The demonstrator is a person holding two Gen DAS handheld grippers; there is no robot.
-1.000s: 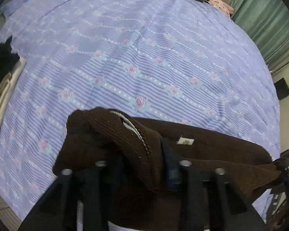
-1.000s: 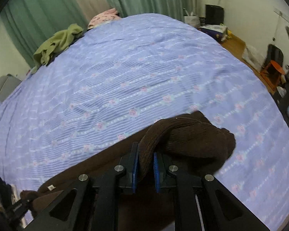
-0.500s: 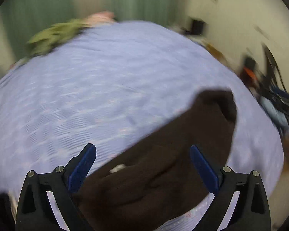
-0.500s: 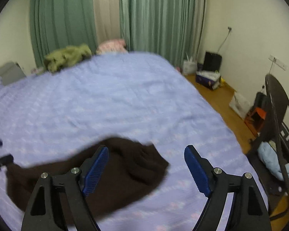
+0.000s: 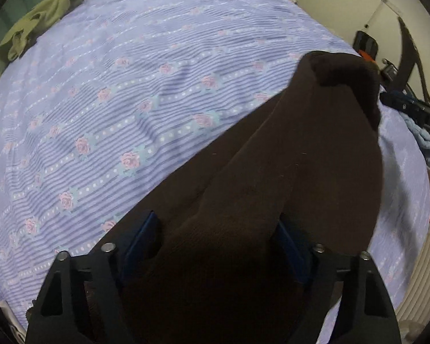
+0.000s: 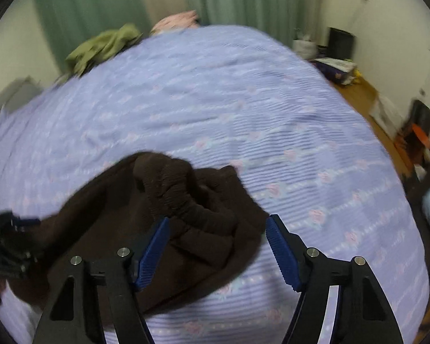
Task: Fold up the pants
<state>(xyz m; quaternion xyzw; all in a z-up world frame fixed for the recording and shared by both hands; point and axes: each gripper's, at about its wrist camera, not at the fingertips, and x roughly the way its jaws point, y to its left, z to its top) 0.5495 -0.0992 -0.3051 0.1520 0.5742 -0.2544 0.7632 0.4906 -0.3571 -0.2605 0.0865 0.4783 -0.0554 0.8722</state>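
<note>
Straddling the brown pants (image 5: 286,154) on the bedspread (image 5: 129,71), my left gripper (image 5: 218,238) stood spread apart. My right gripper (image 6: 215,246) gaped over their bunched end; green garment (image 6: 103,46) lay far off.

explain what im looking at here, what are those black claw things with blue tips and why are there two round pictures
The black claws are two hand-held grippers, one in each of a person's hands; no robot arm is involved. Each carries a fisheye camera looking along its fingers, hence two round pictures.

One picture looks out from the left gripper, the other from the right gripper. Both stand open, blue pads apart, with brown pants lying between them on a bed with a lilac flowered cover. The pants are to be folded; their ribbed waistband sits bunched near the right gripper. Nothing is gripped. At the bed's far edge lie a green garment and something pink.
</note>
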